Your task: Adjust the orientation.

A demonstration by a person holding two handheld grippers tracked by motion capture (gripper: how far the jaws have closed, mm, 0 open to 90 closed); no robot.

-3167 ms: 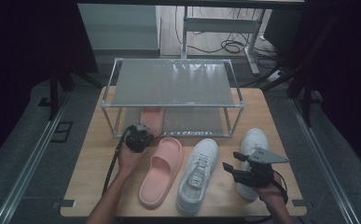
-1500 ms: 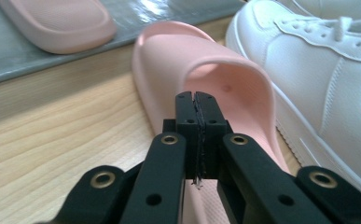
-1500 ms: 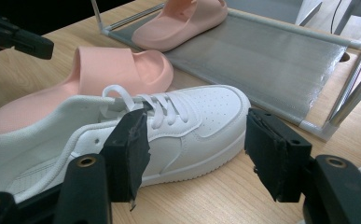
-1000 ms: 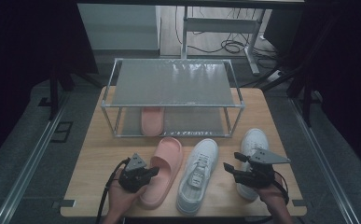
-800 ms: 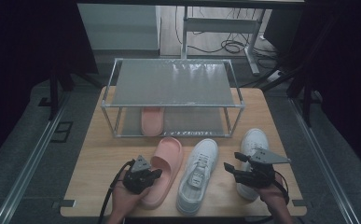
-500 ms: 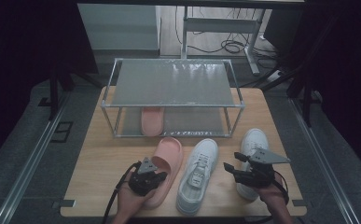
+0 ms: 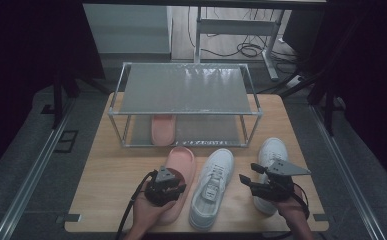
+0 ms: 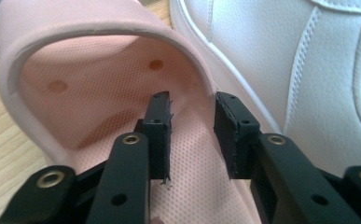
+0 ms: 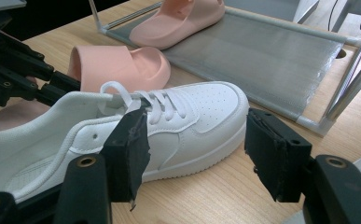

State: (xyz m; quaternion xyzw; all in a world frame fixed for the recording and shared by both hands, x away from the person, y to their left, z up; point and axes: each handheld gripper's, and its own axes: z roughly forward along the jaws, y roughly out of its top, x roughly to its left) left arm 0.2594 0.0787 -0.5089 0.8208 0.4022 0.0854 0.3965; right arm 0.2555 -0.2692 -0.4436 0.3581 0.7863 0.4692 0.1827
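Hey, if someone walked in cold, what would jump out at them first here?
Probably the pink slipper at the table's near edge, with the left gripper just opened over its footbed. Beside it lie two white sneakers, and its twin, the second pink slipper, sits on the lower shelf of the metal rack.

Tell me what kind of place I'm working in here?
Likely a lab or test room, not a home: a wooden table stands on grey floor between dark curtains, with a desk frame and loose cables behind it. On the table sit a metal shoe rack, pink slides and white sneakers.
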